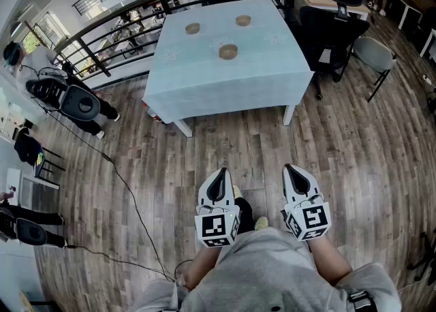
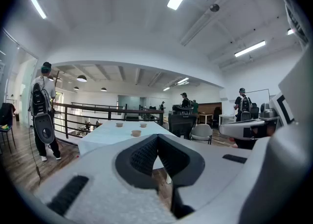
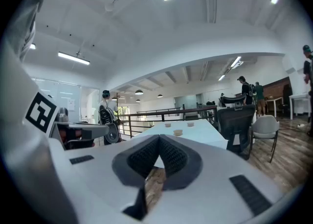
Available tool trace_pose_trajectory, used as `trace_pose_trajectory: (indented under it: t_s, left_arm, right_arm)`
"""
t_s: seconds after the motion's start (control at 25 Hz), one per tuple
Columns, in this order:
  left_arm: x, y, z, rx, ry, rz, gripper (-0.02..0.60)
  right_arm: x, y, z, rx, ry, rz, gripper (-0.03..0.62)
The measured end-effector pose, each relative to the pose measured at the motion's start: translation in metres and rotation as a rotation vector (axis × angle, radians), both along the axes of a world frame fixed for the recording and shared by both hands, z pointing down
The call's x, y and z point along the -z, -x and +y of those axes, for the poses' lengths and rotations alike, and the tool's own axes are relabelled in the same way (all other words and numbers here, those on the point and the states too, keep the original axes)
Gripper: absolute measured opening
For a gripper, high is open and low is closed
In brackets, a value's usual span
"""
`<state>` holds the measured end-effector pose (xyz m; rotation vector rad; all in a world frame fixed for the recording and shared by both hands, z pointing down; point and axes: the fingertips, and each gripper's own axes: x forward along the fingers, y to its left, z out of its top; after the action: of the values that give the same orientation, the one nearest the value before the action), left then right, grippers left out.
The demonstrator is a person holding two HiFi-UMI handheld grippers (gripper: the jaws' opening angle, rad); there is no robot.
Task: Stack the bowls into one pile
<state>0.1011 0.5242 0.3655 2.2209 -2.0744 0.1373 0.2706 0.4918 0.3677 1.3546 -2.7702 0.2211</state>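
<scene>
Across a stretch of wood floor (image 1: 354,147), well away from the person, stands a tabletop (image 1: 231,82) under a pale blue cloth. Three small brown bowls sit on it, each apart from the others: one at the back left (image 1: 193,28), one at the back right (image 1: 243,20), and one nearer the front (image 1: 228,51). None is stacked yet. They are tiny at this range, so whether they match in size is hard to say.

Several things could go wrong from here. A thin black cable (image 1: 129,195) trails over the floor to the person's left and could catch a foot on the walk in. A black office chair (image 1: 337,24) crowds the tabletop's right side and could block a reach from there. A bowl nudged off-centre would likely slide on the cloth, and one set down crooked could leave the pile tilted.

Both arms are bent and held low against the waist, in grey sleeves. The left claw (image 1: 219,180) and right claw (image 1: 296,176) sit side by side, a little apart, pointing forward toward the tabletop, with their marker cubes facing up. Each gripper view shows the ribbed jaws meeting at the tips with nothing held between them, so both are closed and empty, and must open before any grasp.
</scene>
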Motion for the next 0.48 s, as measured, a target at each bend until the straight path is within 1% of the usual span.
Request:
trace_pose_trajectory:
  t_s: [0.2,0.36,0.48]
  left_arm:
    - [-0.001,0.005,0.002,0.038,0.02,-0.039,0.018]
    - [0.003,0.01,-0.001,0.069,0.026,-0.079,0.018]
    - [0.002,0.012,-0.007,0.08,0.039,-0.096,0.018]
  right_arm:
    - [0.006,-0.001,-0.007,-0.01,-0.014,-0.015,0.026]
    - [0.01,0.006,-0.013,-0.008,-0.024,-0.02,0.026]
    - [0.013,0.011,-0.018,-0.004,-0.025,-0.027,0.026]
